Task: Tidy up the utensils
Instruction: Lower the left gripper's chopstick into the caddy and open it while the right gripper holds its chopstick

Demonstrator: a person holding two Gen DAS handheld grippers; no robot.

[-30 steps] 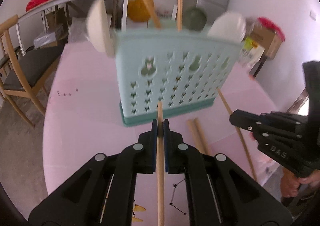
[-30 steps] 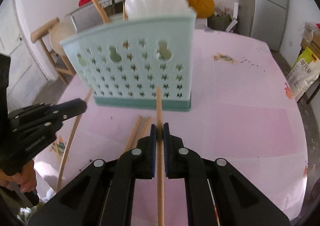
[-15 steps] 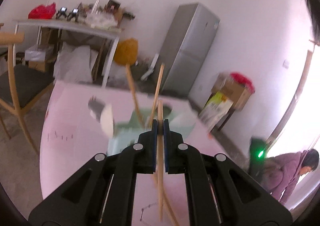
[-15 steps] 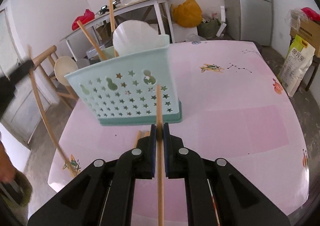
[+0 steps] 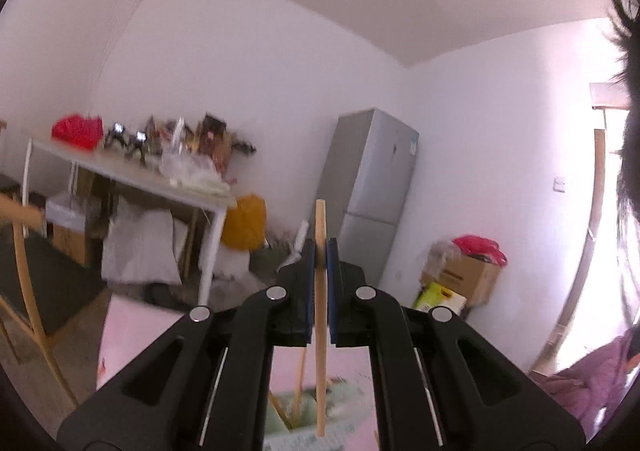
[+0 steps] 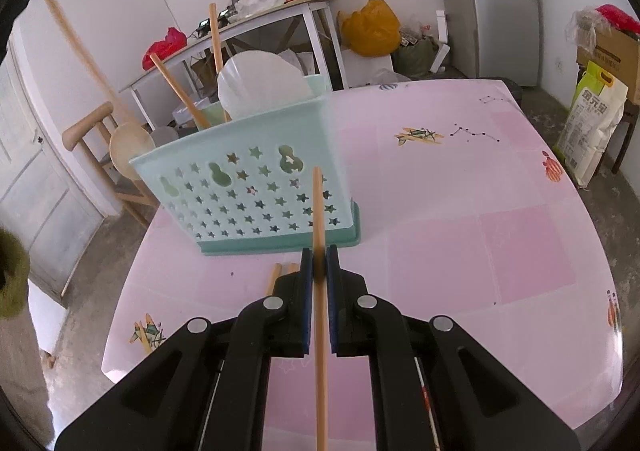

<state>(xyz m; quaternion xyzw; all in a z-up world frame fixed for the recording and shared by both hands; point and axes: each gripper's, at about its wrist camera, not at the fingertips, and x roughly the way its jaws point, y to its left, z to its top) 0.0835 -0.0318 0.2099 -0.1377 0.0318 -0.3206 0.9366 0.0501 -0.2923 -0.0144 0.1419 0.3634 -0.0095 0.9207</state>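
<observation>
Mint-green basket (image 6: 256, 191), star and gourd cut-outs in its wall, stands upright on the pink tabletop (image 6: 460, 211). Contents: two wooden handles (image 6: 216, 51) sticking up and leaning left, plus a broad white ladle bowl (image 6: 264, 85) rising above the rim. A pale wooden spoon head (image 6: 130, 149) shows past the basket's left end; whether it is inside, cannot tell.

Right claw (image 6: 319, 263): clamped tight on a wooden stick (image 6: 319, 211). Stick's long axis runs along the fingers, free end pointing forward at the basket's near wall, short of touching it as far as can be seen. Two more sticks (image 6: 280, 271) lie flat on the tabletop just before the basket base.

Left claw (image 5: 320, 251): pinched shut on a second wooden stick (image 5: 320, 311), held high, aimed level at the far wall and fridge (image 5: 372, 187). Stick's axis follows the fingers; tip pokes just beyond them. Basket rim (image 5: 312, 415) visible low in frame, blurred, beneath this claw.
</observation>
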